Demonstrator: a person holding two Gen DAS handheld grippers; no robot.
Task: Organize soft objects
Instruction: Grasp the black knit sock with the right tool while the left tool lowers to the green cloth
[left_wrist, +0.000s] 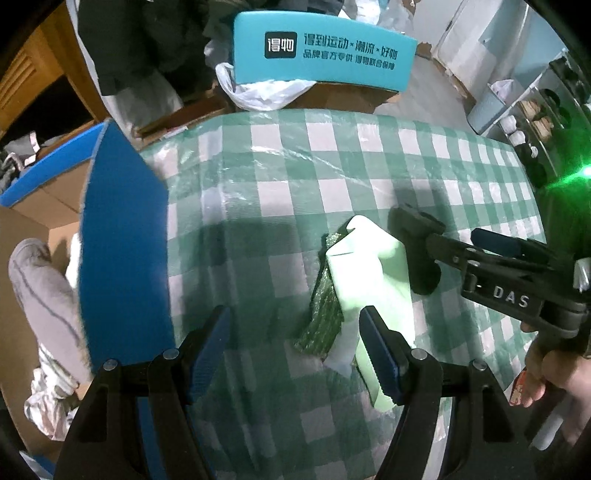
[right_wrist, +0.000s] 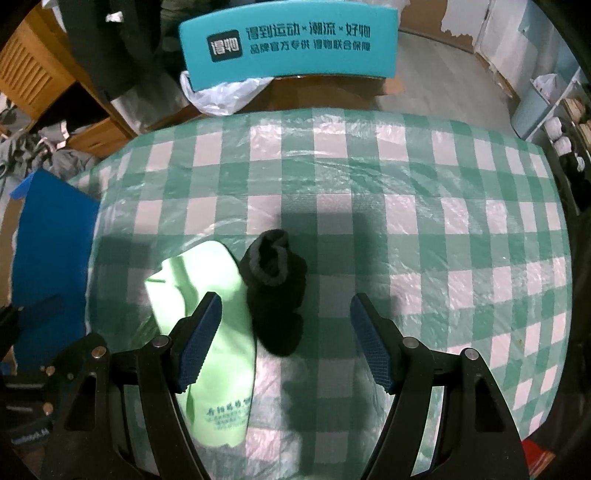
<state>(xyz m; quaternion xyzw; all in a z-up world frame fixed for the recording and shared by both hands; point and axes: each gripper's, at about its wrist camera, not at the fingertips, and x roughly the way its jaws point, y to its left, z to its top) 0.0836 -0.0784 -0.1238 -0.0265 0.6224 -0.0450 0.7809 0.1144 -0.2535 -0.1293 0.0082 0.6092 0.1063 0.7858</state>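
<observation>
A pale green fabric bag (left_wrist: 369, 273) (right_wrist: 192, 273) lies on the green-and-white checked tablecloth (right_wrist: 406, 221), partly over a dark green patterned item (left_wrist: 323, 317). A black sock with a grey cuff (right_wrist: 275, 284) stands right beside the bag. My left gripper (left_wrist: 293, 321) is open above the table, with the dark green item between its fingers and its right finger in front of the bag. My right gripper (right_wrist: 286, 301) is open just above the sock, pads clear of it, its left finger over the bag. From the left wrist, its blue-padded finger (left_wrist: 495, 242) reaches in from the right.
A blue board (left_wrist: 122, 240) stands at the table's left edge over cardboard boxes. Behind the table are a teal printed panel (right_wrist: 288, 40) and a white plastic bag (right_wrist: 218, 92). A shelf (left_wrist: 535, 122) stands far right. A hand (left_wrist: 546, 376) holds the right gripper.
</observation>
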